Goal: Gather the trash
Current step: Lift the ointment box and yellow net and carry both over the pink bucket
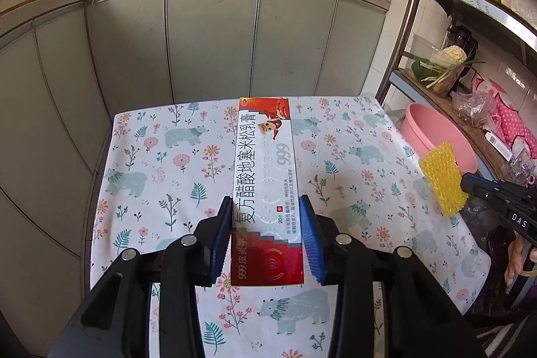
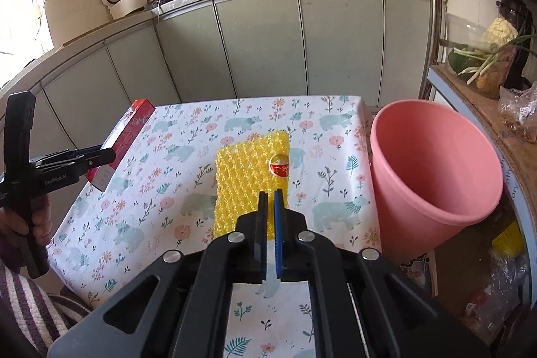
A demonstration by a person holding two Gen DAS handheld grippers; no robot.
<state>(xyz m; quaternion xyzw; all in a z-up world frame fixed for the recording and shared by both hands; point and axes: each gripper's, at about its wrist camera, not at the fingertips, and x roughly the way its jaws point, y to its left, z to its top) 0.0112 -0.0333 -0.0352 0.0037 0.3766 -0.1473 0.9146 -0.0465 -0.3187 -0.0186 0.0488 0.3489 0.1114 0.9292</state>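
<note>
A long red and white ointment box (image 1: 263, 176) hangs above the flowered tablecloth, and my left gripper (image 1: 266, 202) is shut on its near part, blue pads pressing both sides. The right wrist view shows the same box (image 2: 129, 130) at the far left, tilted, in the left gripper (image 2: 100, 155). My right gripper (image 2: 271, 195) is shut on the near edge of a yellow foam fruit net (image 2: 251, 170) with a round red sticker, lifted off the cloth. The left wrist view has that net (image 1: 443, 178) at the right, in the right gripper (image 1: 470, 183).
A pink plastic bin (image 2: 433, 170) stands just off the table's right edge; its rim (image 1: 436, 136) shows in the left wrist view. Behind are grey cabinet doors (image 1: 214, 36) and a counter with two woks. A metal shelf rack (image 1: 470, 83) with vegetables and bags stands at the right.
</note>
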